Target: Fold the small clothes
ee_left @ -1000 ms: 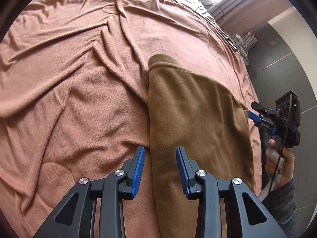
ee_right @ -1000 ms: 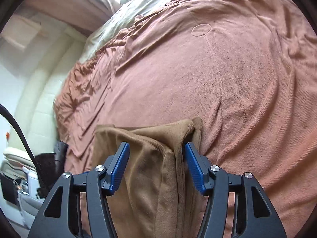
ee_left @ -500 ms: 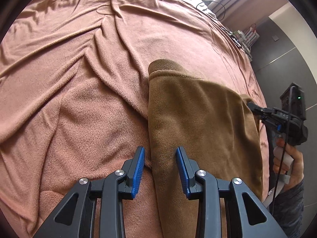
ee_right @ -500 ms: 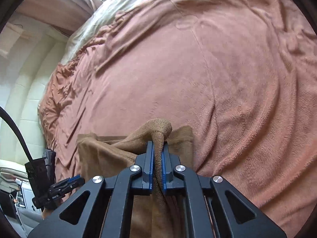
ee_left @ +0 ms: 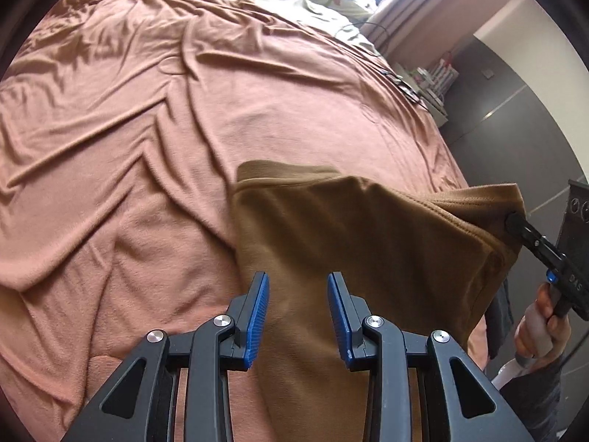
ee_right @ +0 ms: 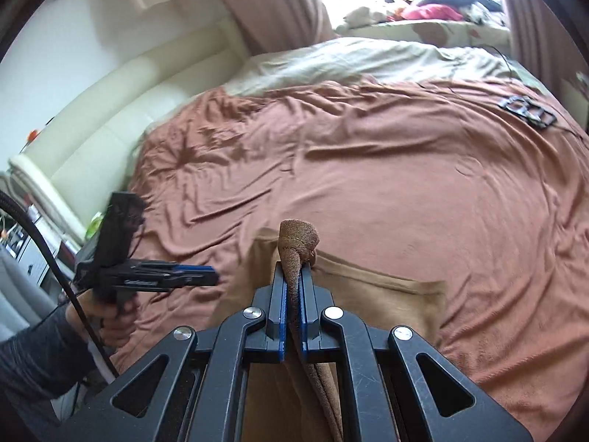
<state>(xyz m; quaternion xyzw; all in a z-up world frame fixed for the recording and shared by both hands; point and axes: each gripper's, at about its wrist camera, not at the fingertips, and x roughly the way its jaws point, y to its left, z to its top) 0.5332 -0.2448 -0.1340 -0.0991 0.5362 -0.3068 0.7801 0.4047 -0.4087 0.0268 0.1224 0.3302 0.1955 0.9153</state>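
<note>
Brown garment [ee_left: 353, 243] lies on the bed, on the pink blanket [ee_left: 129, 154], centre to lower right of the left wrist frame. One corner is raised off the blanket at the right edge of that frame.

Right gripper [ee_right: 292, 287]: jaws clenched on a bunched fold of the garment's edge; a knob of cloth pokes up above the tips, centre of the right wrist frame. Judged to be lifting this corner so it can be carried across the rest of the piece for a fold. The cloth slopes up taut from the flat part to the pinch, which fits that reading.

Left gripper [ee_left: 298, 313]: jaws released, blue pads apart, nothing between them. It hangs just over the near left edge of the garment, lower centre of frame. Likely placed to pin or take that edge while the other side is brought over; not touching as far as can be told.

Hard to make out:
- What kind of garment it is; no sleeves or legs show.
- Its near end, cut off behind both grippers at the frame bottoms.
- How many layers the right gripper holds.
- A small dark object [ee_right: 526, 110] on the blanket, upper right of the right wrist frame, unidentified.
- Clutter by the window, upper frame, too blurred.
</note>
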